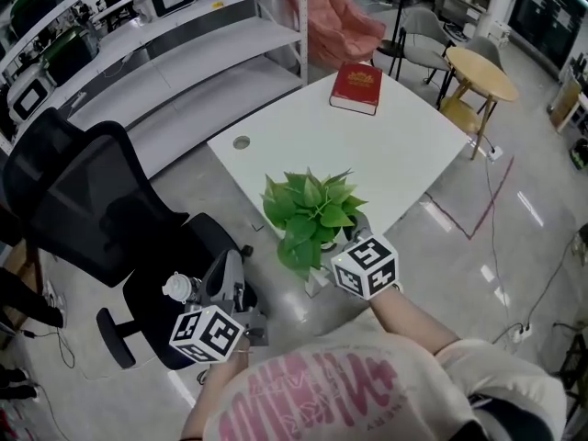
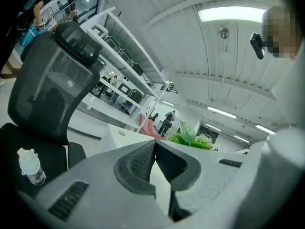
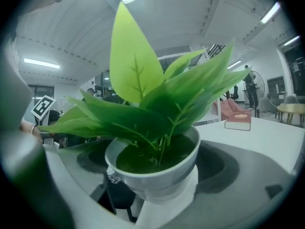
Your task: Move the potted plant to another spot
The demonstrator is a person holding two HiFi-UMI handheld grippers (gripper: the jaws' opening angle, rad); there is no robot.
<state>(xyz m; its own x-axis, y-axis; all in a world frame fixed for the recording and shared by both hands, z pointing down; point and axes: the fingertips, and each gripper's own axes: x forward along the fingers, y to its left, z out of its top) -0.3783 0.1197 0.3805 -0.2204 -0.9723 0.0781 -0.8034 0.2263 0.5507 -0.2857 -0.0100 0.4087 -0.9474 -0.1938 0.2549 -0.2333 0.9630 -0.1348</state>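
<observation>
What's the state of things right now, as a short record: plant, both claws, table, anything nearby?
potted plant: green leaves, at the near corner of the white table
right claw: jaws either side of the white pot, apparently gripping it
left claw: shut, empty, held low beside the black chair
book: red, at the table's far end, apart from the plant
bottle: on the chair seat
plant lifted: cannot tell
</observation>
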